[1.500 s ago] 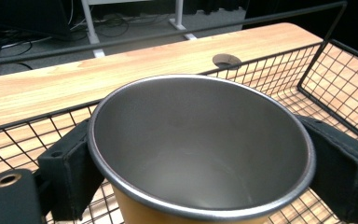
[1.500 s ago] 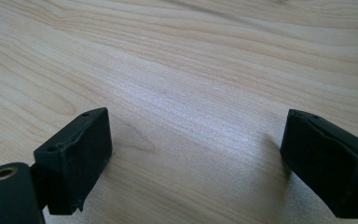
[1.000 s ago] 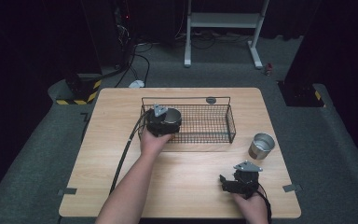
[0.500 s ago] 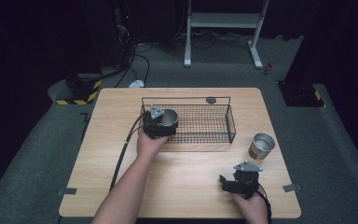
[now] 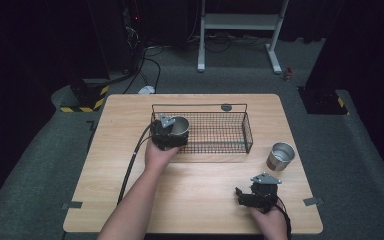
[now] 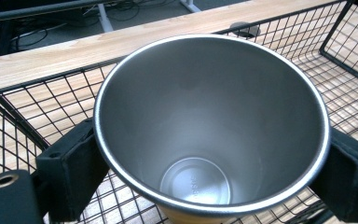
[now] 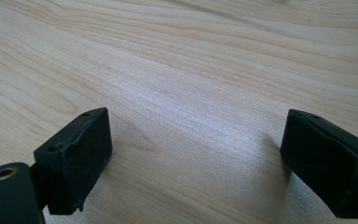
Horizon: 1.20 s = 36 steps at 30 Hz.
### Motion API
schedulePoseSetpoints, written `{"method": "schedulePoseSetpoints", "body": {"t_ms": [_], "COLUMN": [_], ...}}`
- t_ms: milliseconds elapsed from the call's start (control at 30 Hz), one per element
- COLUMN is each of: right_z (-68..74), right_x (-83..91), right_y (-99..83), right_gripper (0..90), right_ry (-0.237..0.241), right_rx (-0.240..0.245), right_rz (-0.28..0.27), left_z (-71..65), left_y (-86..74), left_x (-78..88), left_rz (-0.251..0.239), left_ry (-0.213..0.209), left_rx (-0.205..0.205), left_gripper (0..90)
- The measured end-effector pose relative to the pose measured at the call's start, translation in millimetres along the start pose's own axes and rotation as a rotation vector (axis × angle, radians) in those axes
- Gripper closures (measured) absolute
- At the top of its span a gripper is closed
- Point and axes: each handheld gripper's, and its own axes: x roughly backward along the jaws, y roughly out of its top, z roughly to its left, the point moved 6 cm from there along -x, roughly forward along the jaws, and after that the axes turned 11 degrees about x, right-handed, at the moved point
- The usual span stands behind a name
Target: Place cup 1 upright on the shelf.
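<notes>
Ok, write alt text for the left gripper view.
A steel cup, empty and seen from above, is clamped between the left tool's two black jaws. It hangs inside a black wire basket on a light wooden table.

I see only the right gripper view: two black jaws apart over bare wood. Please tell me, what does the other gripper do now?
Observer: The left gripper is shut on a steel cup, one jaw on each side of its wall.
Operator: Where is this cup?
Observer: Over the left end of the wire basket; mesh shows under it.
Operator: Is another cup somewhere?
Observer: Yes, a second steel cup stands on the table, right of the basket, beyond the right gripper.
</notes>
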Motion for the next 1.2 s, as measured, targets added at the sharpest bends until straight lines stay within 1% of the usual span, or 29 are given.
{"method": "schedulePoseSetpoints", "body": {"t_ms": [33,67,100,167,233,300,367,500,533,600,667,733,767,900,1000,1067,1100,1200], "right_z": [0.0,0.0,0.0,0.0,0.0,0.0,0.0,-0.1,-0.1,-0.1,-0.2,-0.3,-0.2,-0.3,-0.3,-0.3,-0.2,-0.3], "right_x": [0.0,0.0,0.0,0.0,0.0,0.0,0.0,0.0,-0.1,0.0,-0.1,-0.1,-0.1,-0.1,-0.1,-0.1,-0.1,-0.1], "right_y": [0.0,0.0,0.0,0.0,0.0,0.0,0.0,0.0,0.0,0.0,0.0,-0.1,-0.1,-0.1,0.0,0.0,0.0,-0.1], "right_gripper": [9.0,9.0,9.0,9.0,9.0,9.0,9.0,9.0,9.0,8.9,9.0,9.0,9.0,9.0,9.0,9.0,9.0,9.0], "right_ry": [0.0,0.0,0.0,0.0,0.0,0.0,0.0,-0.001,-0.001,-0.001,-0.002,-0.002,-0.002,-0.002,-0.002,-0.002,-0.002,-0.002], "right_rx": [0.0,0.0,0.0,0.0,0.0,0.0,0.0,0.001,0.001,0.001,0.003,0.005,0.005,0.005,0.005,0.005,0.005,0.005], "right_rz": [0.0,0.0,0.0,0.0,0.0,0.0,0.0,0.0,0.0,0.0,-0.001,0.0,0.0,0.0,0.0,0.0,0.0,0.0], "left_z": [1.1,1.7,1.7,2.5,3.5,3.3,4.4,4.0,4.2,3.4,2.9,3.2,3.5,3.5,4.3,4.5,5.2,5.5], "left_y": [-0.1,-0.4,-0.4,0.1,1.3,2.2,2.9,3.9,4.6,5.6,7.3,9.0,9.8,13.7,17.4,19.5,20.3,23.3], "left_x": [0.7,2.6,2.6,4.7,6.6,7.6,9.1,11.0,11.9,13.8,15.3,16.1,16.4,18.4,19.5,20.1,20.7,22.1], "left_rz": [0.0,0.0,0.0,-0.008,-0.013,-0.02,-0.017,-0.015,-0.02,-0.021,-0.031,-0.029,-0.028,-0.034,-0.04,-0.047,-0.045,-0.066], "left_ry": [-0.002,-0.019,-0.019,-0.032,-0.025,-0.03,-0.035,-0.051,-0.047,-0.061,-0.056,-0.05,-0.044,-0.044,-0.036,-0.037,-0.037,-0.029], "left_rx": [-0.002,0.012,0.012,0.014,0.005,0.015,0.015,0.031,0.026,0.037,0.047,0.048,0.042,0.044,0.034,0.036,0.03,0.031], "left_gripper": [7.2,6.5,5.8,5.1,2.7,2.0,1.0,0.5,0.6,0.5,0.5,0.5,0.5,0.5,0.0,0.0,0.0,0.0]}}
